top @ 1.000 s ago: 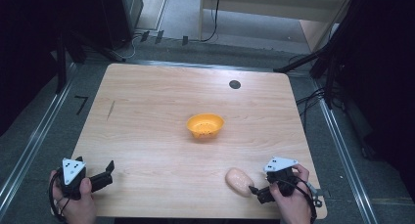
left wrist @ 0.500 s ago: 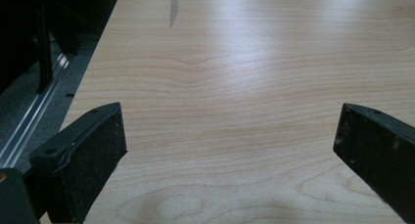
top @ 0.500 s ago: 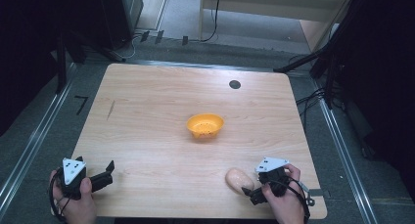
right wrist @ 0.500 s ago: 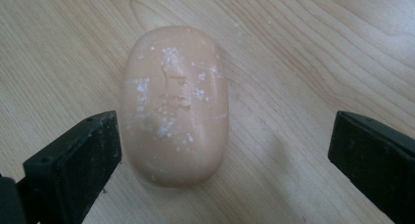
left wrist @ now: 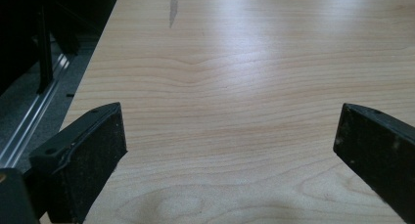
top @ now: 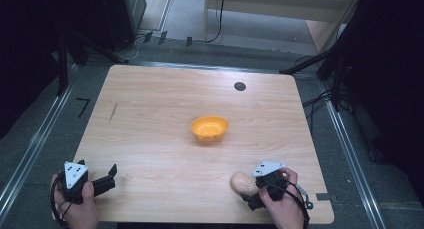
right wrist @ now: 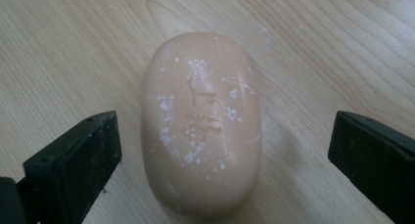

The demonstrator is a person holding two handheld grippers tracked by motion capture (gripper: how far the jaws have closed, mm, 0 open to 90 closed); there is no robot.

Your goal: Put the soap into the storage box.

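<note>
Wooden bench [top: 150, 119] holds everything. Left claw [top: 107, 176] rests near its front left corner, spread wide, holding nothing. Orange bowl [top: 210, 129] sits mid-bench. Right claw [right wrist: 220, 150] gapes wide around the peach soap bar [right wrist: 200, 121], not squeezing it.

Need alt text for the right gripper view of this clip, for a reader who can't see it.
A peach-coloured bar of soap lies flat on the wooden table, lengthwise between the open jaws of the right gripper, with a gap on each side. White flecks and a faint stamped mark show on its top.
</note>
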